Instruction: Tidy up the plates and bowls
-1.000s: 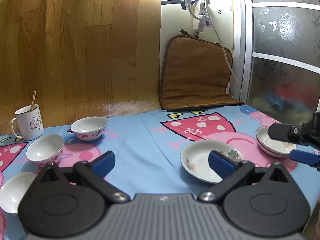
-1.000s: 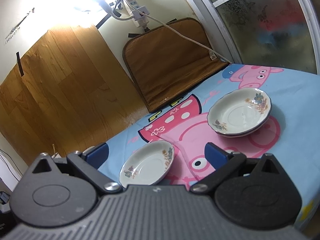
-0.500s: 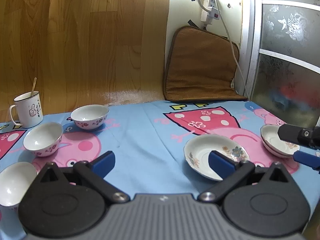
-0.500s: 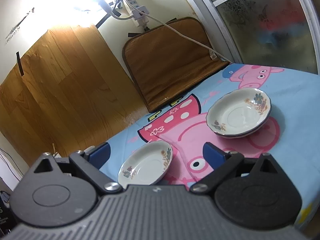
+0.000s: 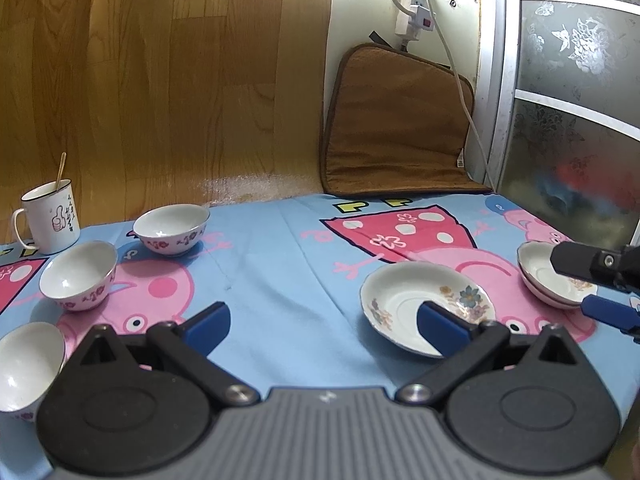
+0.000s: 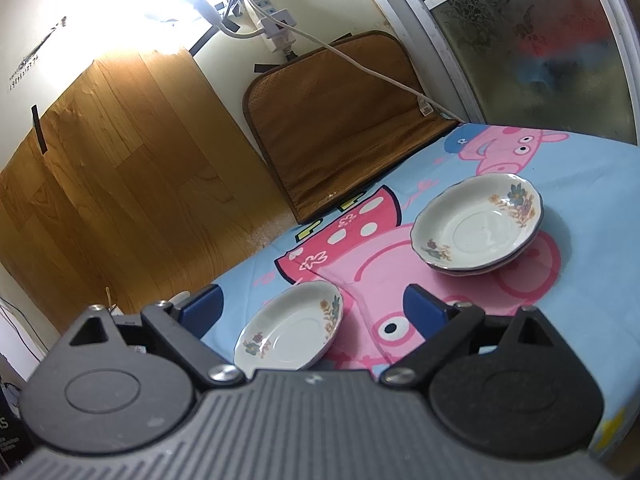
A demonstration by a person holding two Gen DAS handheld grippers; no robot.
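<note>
Three small white bowls with purple flower marks round the outside are seen on the left of the cartoon-printed blue tablecloth [image 5: 280, 264]: the far bowl [image 5: 171, 229], the middle bowl [image 5: 78, 276] and the near bowl [image 5: 28, 364], the last cut by the picture's edge. They stand apart from one another, all upright. Three shallow white plates with scalloped rims and floral sprays are counted on the right. A single plate [image 5: 424, 306] lies near the middle, and a stack of two plates [image 6: 478, 226] is set farther right, well apart from it. One white mug [image 5: 50, 216] with a thumbs-up drawing and a thin stick in it is placed at the far left, just behind the bowls.

The left gripper [image 5: 322, 320] is held wide, nothing between its blue pads, above the cloth with the single plate by its right finger. The right gripper [image 6: 312, 304] is likewise spread wide and empty, the single plate lying below it.
</note>
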